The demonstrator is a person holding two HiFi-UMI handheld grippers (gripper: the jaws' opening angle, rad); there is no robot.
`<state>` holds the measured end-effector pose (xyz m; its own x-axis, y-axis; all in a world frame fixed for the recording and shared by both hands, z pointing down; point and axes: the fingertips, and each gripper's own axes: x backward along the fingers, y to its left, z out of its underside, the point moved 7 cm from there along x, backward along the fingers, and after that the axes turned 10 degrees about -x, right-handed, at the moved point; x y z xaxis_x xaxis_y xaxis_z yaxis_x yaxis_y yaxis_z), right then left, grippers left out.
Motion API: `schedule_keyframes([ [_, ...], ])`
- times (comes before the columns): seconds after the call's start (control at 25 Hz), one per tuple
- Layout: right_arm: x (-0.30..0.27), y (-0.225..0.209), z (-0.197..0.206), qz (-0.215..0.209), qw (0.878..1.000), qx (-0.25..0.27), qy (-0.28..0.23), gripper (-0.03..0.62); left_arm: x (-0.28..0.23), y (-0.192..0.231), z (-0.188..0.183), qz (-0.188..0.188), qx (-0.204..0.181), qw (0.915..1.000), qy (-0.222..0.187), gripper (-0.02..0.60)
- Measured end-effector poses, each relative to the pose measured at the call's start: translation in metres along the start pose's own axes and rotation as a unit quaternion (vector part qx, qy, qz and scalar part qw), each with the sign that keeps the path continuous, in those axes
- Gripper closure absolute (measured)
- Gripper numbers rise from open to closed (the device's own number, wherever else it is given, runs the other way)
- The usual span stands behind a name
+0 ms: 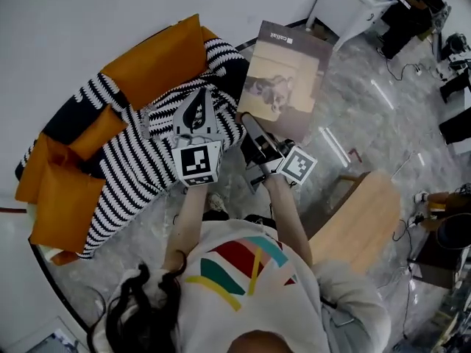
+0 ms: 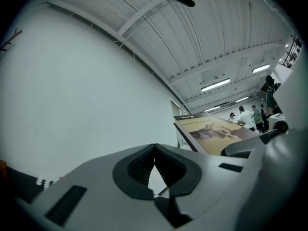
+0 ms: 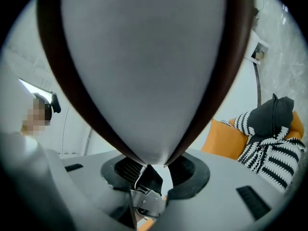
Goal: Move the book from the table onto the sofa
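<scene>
My right gripper is shut on the lower edge of a large thin book with a brownish cover picture, and holds it in the air beside the sofa. In the right gripper view the book's grey underside fills the top, wedged between the jaws of the right gripper. The orange sofa carries a black-and-white striped blanket. My left gripper hovers over that blanket with its jaws together and nothing in them. The left gripper view points up past the left gripper at the ceiling, with the book at right.
A light wooden tabletop is at my right on the marble floor. A white table stands at the back right, with a person and cables beyond. Orange cushions and the striped blanket show in the right gripper view.
</scene>
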<state>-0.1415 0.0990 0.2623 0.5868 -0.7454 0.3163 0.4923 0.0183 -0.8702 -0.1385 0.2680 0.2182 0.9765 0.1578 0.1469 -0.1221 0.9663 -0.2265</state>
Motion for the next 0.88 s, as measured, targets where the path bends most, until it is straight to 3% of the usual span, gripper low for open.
schedule_keyframes([
  [0.24,-0.065,-0.037,0.025,0.008,0.998,-0.027,0.059,0.437,-0.014,0.066,0.038,-0.052,0.006,0.9983,0.026,0.577],
  [0.48,-0.088,-0.078,0.017,0.024,0.994,-0.049,0.098,0.437,-0.043,0.072,0.066,-0.071,0.006,0.9955,0.063,0.577],
  [0.72,-0.118,-0.167,-0.024,0.072,0.984,-0.094,0.132,0.437,-0.123,0.061,0.116,-0.077,0.01,0.9908,0.111,0.575],
  [0.88,-0.127,-0.256,-0.045,0.121,0.968,-0.108,0.192,0.437,-0.188,0.058,0.159,-0.112,0.006,0.9826,0.148,0.577],
])
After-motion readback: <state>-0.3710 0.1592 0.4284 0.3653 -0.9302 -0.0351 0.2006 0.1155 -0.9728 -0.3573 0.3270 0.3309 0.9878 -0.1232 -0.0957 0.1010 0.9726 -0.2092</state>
